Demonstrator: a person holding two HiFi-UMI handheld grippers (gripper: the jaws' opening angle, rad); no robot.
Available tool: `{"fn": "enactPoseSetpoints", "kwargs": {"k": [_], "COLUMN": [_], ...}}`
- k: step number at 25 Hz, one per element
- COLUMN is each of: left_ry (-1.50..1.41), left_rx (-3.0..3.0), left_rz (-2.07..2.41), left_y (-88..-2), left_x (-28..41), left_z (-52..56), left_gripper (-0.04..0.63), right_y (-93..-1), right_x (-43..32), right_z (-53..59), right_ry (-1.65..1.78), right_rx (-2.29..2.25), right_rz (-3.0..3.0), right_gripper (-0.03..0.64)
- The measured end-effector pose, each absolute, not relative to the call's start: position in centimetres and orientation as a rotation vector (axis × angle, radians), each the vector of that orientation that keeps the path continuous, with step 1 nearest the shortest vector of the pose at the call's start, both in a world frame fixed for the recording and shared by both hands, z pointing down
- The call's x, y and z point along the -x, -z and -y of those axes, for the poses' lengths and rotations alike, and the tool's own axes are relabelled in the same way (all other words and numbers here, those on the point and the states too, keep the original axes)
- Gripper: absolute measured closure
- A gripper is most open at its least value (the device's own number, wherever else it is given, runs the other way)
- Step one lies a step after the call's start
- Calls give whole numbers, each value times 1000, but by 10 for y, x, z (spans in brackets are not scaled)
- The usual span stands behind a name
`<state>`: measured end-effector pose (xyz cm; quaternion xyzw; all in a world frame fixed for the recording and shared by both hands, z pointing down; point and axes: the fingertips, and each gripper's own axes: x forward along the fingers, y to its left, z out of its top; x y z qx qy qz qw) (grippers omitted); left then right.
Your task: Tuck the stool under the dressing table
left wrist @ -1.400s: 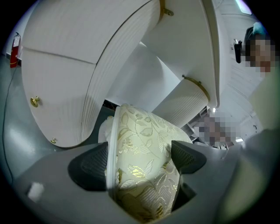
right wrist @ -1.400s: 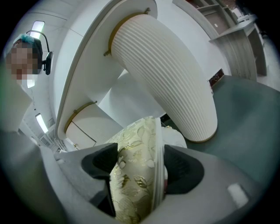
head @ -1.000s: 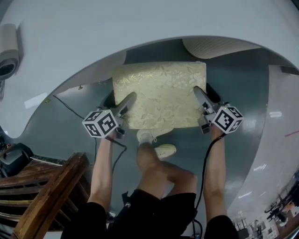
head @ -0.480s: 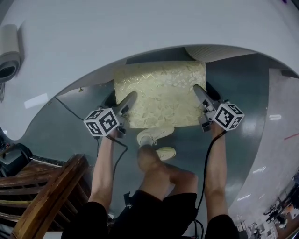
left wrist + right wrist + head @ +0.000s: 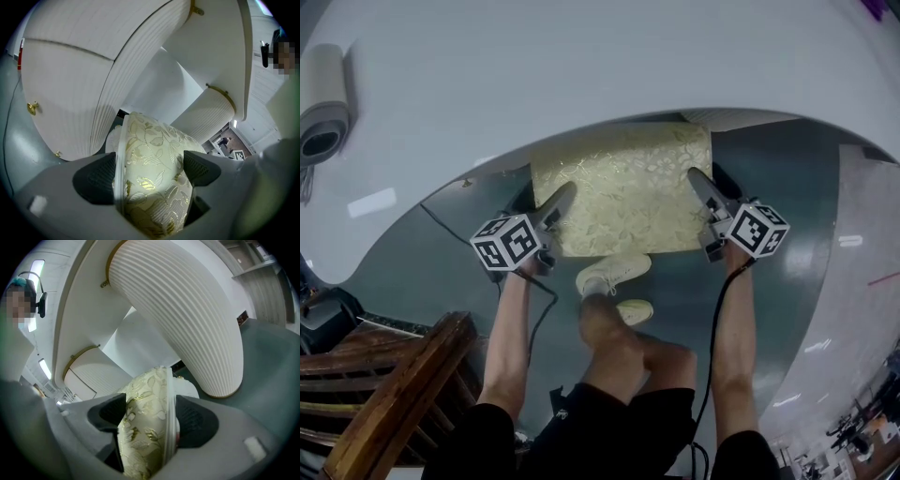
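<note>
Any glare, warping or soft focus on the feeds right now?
Head view: fisheye bows the dressing table edge, and light streaks glare on the glossy floor. Left gripper view: black vignette corners, and the stool is shadowed at its near end. Right gripper view: same warping and vignette.

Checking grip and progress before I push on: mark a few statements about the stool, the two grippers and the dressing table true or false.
1. The left gripper is shut on one side of the cream-and-gold floral cushioned stool. True.
2. The right gripper hangs open, clear of the stool. False: its jaws clamp the stool's other side.
3. The stool sits wholly hidden under the white curved dressing table. False: only its far edge reaches the tabletop's rim, and most of the cushion shows.
4. A pale shoe stands by the stool's near edge. True.
</note>
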<state>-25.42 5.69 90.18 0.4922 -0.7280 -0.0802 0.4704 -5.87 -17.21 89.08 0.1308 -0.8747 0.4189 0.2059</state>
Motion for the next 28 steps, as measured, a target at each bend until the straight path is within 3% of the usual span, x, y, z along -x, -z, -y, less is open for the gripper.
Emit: {"fn": "enactPoseSetpoints", "kwargs": {"k": [13,18,22,23,24,28], "left_ry": [149,54,29,28,23,-43], "left_rx": [-1210,-1274,-1279,-1290,-1306,-1402], "left_rz": [1816,1828,1838,1849,1860,1876], "left_y": [-898,-881,-859,-851,-842,-809], "left_x": [269,261,254,253,251,239], "left_z": [-64,-62,-57,-55,-53,-35], "left_gripper": [130,204,207,237,310,366], "right_y": [-889,-870,-840,-834,-828,-798], "right_x": [70,58,46,43,41,35], "right_z": [166,167,174,174,173,170], "right_ry": [-1109,-1013,-956,-924,-891,-801], "right_rx": [-441,-478,-504,-507,-510,-535], "right_rz": [2413,2436,2472,2476,2480,2511], "right_gripper": [282,282,282,282,282,296]}}
